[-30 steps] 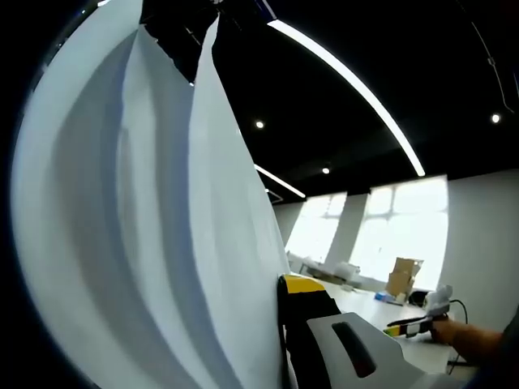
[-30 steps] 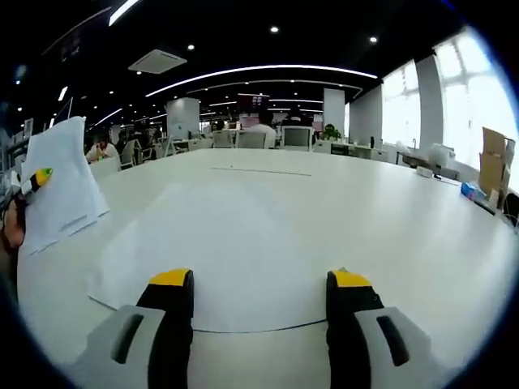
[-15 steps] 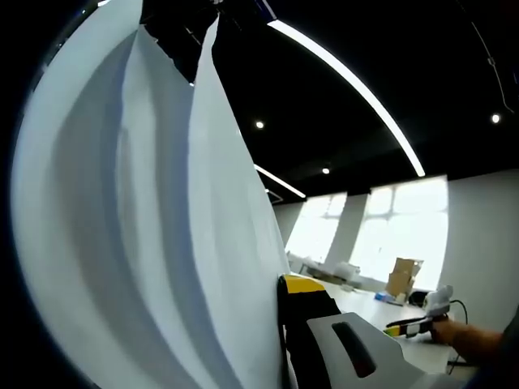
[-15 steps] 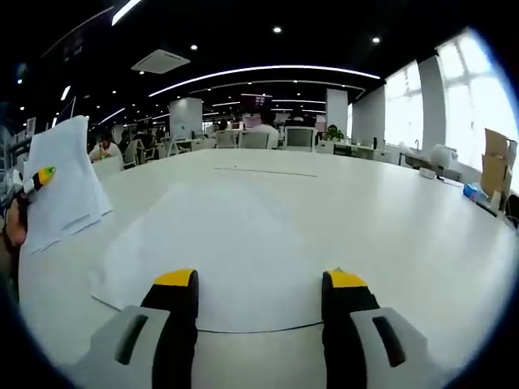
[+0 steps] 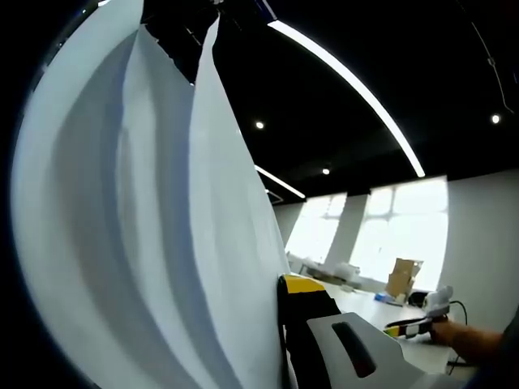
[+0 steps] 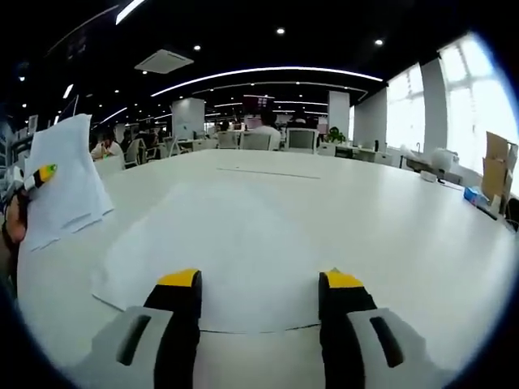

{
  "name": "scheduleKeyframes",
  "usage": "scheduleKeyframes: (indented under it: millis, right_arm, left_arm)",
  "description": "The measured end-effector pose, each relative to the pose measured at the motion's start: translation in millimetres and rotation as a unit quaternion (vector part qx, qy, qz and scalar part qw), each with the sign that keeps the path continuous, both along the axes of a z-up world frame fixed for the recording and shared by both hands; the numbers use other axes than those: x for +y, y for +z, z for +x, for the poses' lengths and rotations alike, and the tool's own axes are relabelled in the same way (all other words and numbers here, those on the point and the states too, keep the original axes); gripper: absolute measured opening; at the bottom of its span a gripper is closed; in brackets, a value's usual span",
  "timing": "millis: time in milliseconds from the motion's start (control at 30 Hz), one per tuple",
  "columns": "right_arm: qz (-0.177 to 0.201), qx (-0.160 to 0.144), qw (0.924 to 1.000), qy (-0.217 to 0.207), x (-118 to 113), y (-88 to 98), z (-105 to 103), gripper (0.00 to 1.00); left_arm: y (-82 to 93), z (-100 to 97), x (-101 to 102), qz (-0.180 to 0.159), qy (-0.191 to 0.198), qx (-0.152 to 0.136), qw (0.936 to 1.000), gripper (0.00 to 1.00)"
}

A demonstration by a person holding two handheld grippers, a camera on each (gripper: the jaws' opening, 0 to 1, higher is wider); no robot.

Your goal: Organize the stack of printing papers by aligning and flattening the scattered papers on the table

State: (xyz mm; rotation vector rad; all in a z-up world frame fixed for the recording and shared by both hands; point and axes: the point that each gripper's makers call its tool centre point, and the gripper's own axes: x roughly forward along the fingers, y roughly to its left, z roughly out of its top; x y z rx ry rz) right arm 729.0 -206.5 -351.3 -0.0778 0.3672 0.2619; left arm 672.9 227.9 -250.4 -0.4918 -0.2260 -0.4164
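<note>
One sheet (image 6: 219, 259) lies flat on the counter (image 6: 389, 219) before my right gripper (image 6: 259, 284), jaws spread; my left gripper (image 5: 280, 324) clamps several sheets (image 5: 146, 243) upright.

In the right gripper view, the right tool (image 6: 261, 284) has its two yellow-tipped jaws standing a little closer together than a second ago; the gap between them has narrowed slightly, though they remain apart over the near edge of the flat sheet of paper (image 6: 235, 243) on the bench (image 6: 422, 227). The whole view has also shifted a touch, so the camera seems to have moved slightly. At the view's left edge, the held sheaf of papers (image 6: 65, 182) sits marginally higher and nearer the rim, which may be only that camera shift.
</note>
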Motion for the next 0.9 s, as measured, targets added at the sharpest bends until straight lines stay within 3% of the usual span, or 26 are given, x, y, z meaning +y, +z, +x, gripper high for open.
scheduleKeyframes:
  millis: [133, 233, 433, 567, 733, 900]
  right_arm:
    - [0.011, 0.005, 0.9998, -0.015, -3, -1.5, -2, 0.65]
    - [0.011, 0.004, 0.9999, -0.011, 4, -1.1, -6, 0.56]
    - [0.011, 0.003, 0.9999, -0.013, 6, -2.4, -9, 0.53]
    - [0.012, 0.006, 0.9999, -0.006, 9, -3.2, -14, 0.34]
    - [0.009, 0.005, 0.9999, 0.009, 15, -4.4, -18, 0.29]
    - [-0.001, 0.003, 0.9986, 0.053, 30, -4.0, -22, 0.14]
  left_arm:
    - [0.1, 0.0, 0, -0.001, 0.0, 0.0, 1.0, 0.07]
    - [-0.1, 0.6, 0, -0.001, 0.0, 0.0, 1.0, 0.07]
    - [-0.1, 0.3, 0, 0.0, 0.0, 0.0, 1.0, 0.07]
    - [-0.2, 0.4, 0, 0.0, -0.001, 0.0, 1.0, 0.07]
    - [-0.2, 0.4, -1, 0.0, -0.001, 0.0, 1.0, 0.07]
    - [-0.7, 1.2, 0, 0.001, -0.001, 0.0, 1.0, 0.07]
